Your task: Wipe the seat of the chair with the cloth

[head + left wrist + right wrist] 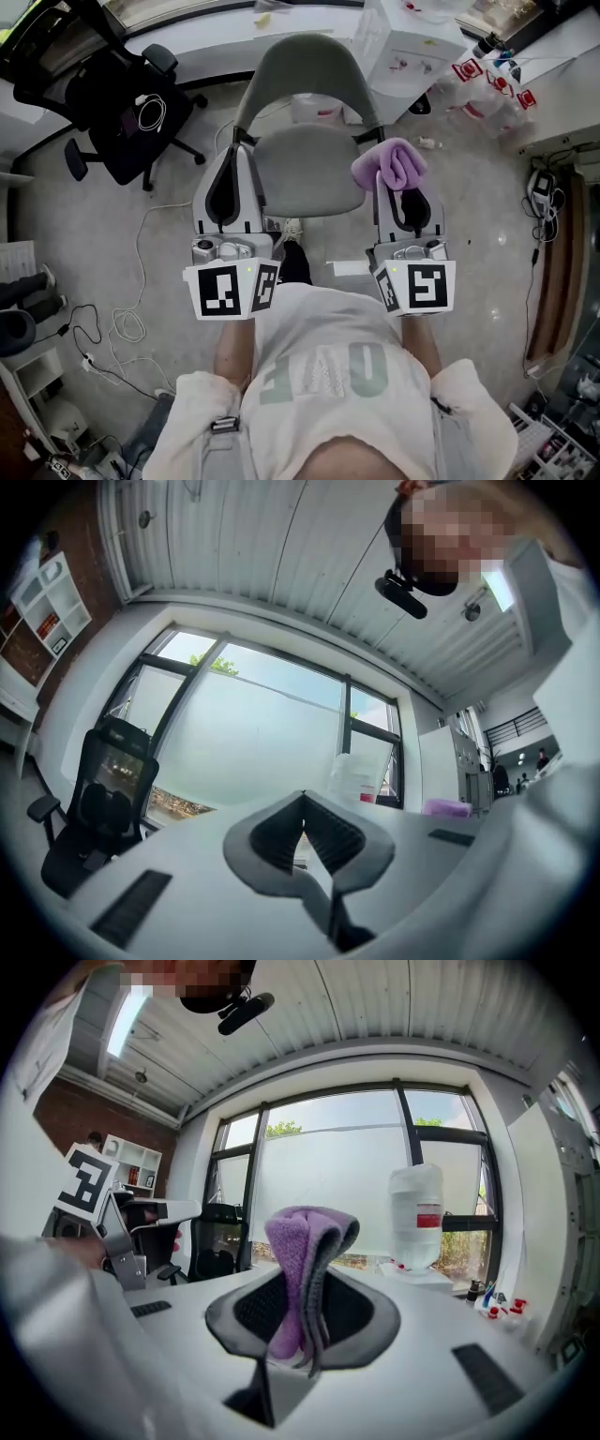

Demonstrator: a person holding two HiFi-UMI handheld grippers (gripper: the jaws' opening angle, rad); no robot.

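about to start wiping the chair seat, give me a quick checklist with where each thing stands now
1. Cloth gripped: ok. The right hand-held gripper is shut on the purple cloth, which bunches out past the jaws.
2. Cloth over the seat: ok. In the head view it sits over the seat's right edge.
3. Cloth touching the seat: cannot tell.
4. Seat free of things: ok. Nothing lies on the grey surface.
5. Left hand-held gripper out of the way: ok. It is shut and empty, by the seat's left edge.
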